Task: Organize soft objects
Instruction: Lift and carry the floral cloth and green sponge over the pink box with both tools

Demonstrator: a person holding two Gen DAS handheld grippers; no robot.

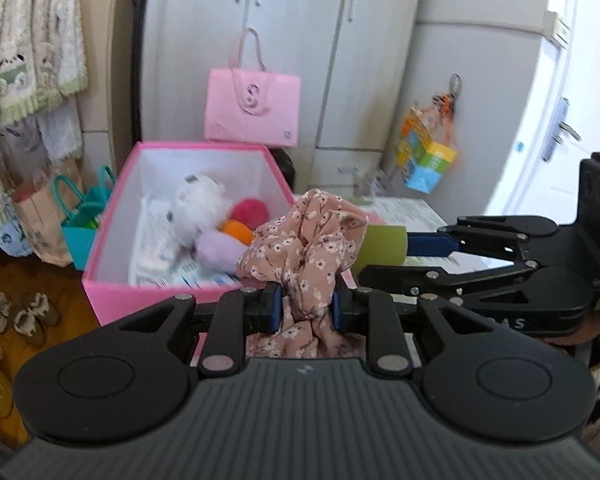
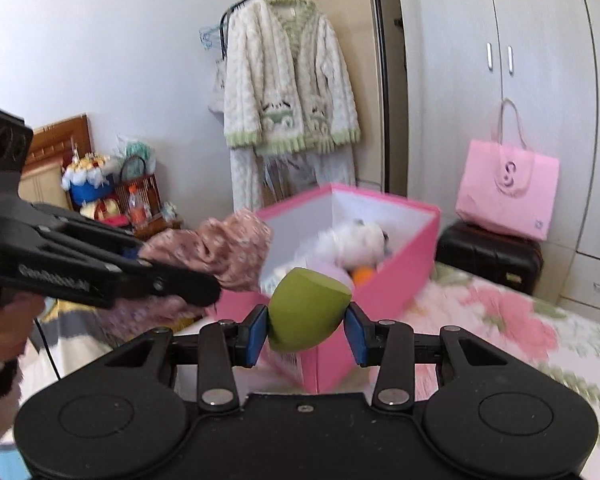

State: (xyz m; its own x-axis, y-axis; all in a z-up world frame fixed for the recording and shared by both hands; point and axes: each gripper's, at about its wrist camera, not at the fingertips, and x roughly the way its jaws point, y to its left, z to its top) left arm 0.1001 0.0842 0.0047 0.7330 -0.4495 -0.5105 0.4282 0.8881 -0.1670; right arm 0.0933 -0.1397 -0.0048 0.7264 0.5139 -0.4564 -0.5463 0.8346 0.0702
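My left gripper (image 1: pixel 306 305) is shut on a bunched pink floral cloth (image 1: pixel 304 240), which it holds in the air in front of an open pink box (image 1: pixel 156 292). Inside the box lie a white plush toy (image 1: pixel 198 208) and red, orange and lilac soft balls. My right gripper (image 2: pixel 306 330) is shut on a green egg-shaped sponge (image 2: pixel 304 308), held up close to the same pink box (image 2: pixel 396 256). In the left wrist view the right gripper (image 1: pixel 384 245) reaches in from the right with the green sponge (image 1: pixel 380 242). The floral cloth (image 2: pixel 220 248) and the left gripper show at the left of the right wrist view.
A pink tote bag (image 1: pixel 252 106) stands on a black case (image 2: pixel 488 256) by grey wardrobe doors (image 1: pixel 300 40). A fluffy cream jacket (image 2: pixel 288 76) hangs on a rail. A floral bedspread (image 2: pixel 500 320) lies at right. Bags (image 1: pixel 80 216) and slippers (image 1: pixel 16 312) sit on the wooden floor left of the box.
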